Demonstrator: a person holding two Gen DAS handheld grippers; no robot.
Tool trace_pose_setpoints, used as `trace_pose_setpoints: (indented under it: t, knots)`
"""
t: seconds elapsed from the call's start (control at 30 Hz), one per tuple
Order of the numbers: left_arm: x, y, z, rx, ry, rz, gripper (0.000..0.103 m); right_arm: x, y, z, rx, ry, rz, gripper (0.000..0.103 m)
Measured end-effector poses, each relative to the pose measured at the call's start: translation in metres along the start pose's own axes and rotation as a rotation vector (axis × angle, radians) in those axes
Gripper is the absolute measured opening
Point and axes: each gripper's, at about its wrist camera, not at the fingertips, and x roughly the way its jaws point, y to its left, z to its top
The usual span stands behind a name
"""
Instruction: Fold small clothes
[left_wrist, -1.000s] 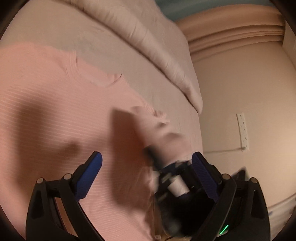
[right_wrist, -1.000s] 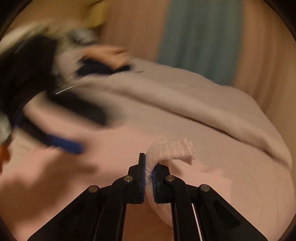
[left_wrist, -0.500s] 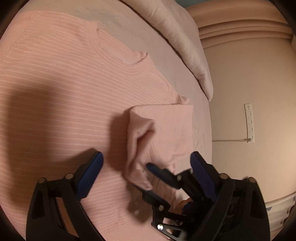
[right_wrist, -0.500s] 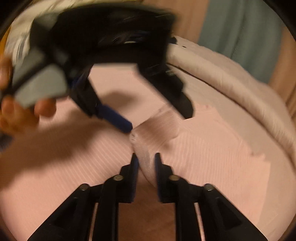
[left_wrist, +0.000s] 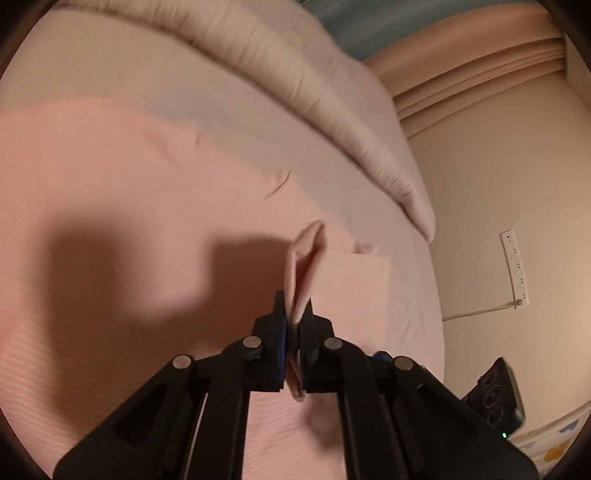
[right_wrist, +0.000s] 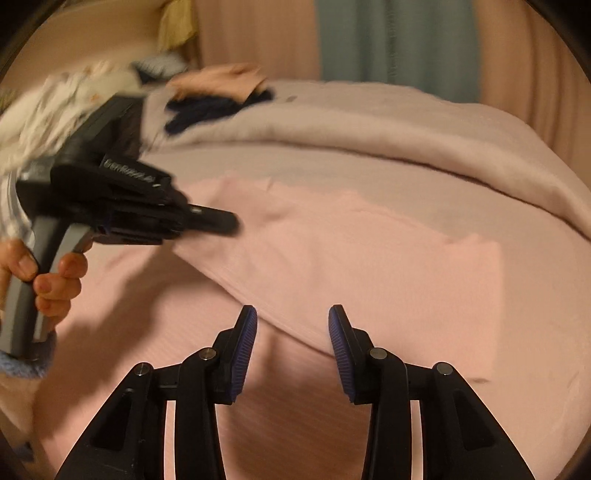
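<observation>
Matt ribbed pink knit shirt (left_wrist: 110, 221)

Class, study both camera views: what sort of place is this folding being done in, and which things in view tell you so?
Most likely a bedroom. The pink top lies spread on a bed with a rolled duvet along its far side, a curtain hangs behind, and more clothes are piled near the head.

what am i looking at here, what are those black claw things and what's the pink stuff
Those black claws are hand-held grippers, one in each of a person's hands, each with a camera looking along its fingers. The left camera shows the left gripper shut on a fold of the pink top, having just closed. The right camera shows the right gripper, whose fingers have just been opening with nothing between them, above the same top spread on a bed. A hand holds the left gripper there.
</observation>
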Motion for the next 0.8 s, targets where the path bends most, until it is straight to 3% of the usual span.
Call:
trace_pose_setpoints:
  t: [0.1,0.3,0.53,0.8]
  knots:
    - [-0.019,-0.001,0.013,0.04,-0.041,0.056,0.004,-0.019,-0.018,0.0,0.065,-0.043,-0.045,0.044]
    - [-0.046,0.025,0.025,0.013,-0.08,0.137,0.004,-0.029,-0.057,-0.01,0.16,-0.044,-0.113,0.047]
    - [-0.05,0.049,0.026,-0.007,-0.06,0.251,0.004,-0.034,-0.052,-0.032,0.147,-0.008,-0.098,0.047]
    - [-0.072,0.07,0.029,-0.051,-0.074,0.261,0.005,-0.01,-0.039,-0.013,0.083,0.021,-0.134,0.047]
